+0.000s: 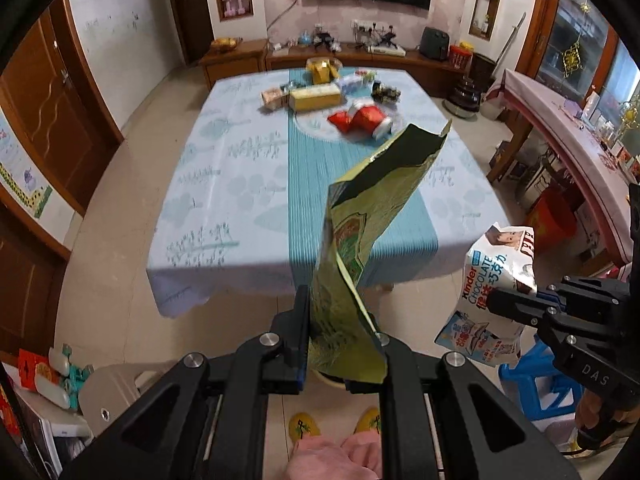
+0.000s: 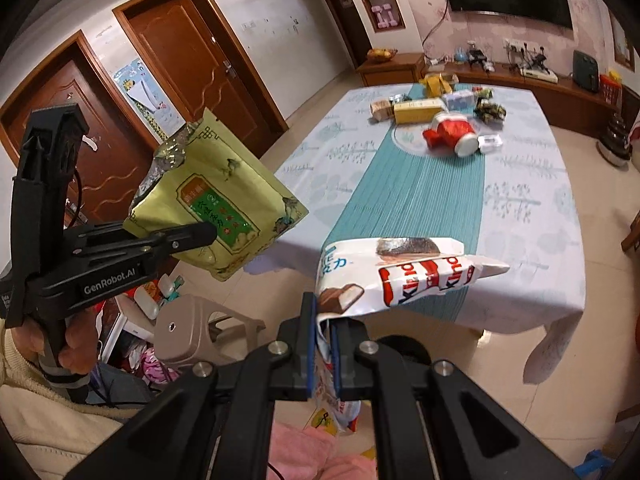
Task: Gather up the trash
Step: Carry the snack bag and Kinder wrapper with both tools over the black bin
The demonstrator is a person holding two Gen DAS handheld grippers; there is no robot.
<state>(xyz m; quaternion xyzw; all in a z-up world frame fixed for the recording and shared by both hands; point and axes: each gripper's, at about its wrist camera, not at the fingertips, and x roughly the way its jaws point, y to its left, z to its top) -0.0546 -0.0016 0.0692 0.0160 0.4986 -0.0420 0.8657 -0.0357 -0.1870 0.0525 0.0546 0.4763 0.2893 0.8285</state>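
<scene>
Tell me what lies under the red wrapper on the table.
The crumpled red foil wrapper rests on the teal striped table runner, beside a white cup-like piece. Whatever is directly beneath it is covered.

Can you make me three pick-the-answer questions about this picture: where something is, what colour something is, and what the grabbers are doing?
1. Where is the red packet?
A. on the table
B. on the floor
C. on a chair

2. What colour is the bag in the left gripper?
A. blue
B. yellow-green
C. pink

3. What is the right gripper doing?
A. open, empty
B. shut on nothing
C. shut on the chocolate wrapper

Answers: 1 A, it lies on the tablecloth among the boxes. 2 B, the pouch is yellow-green in both views. 3 C, the white wrapper is pinched between its pads.
</scene>
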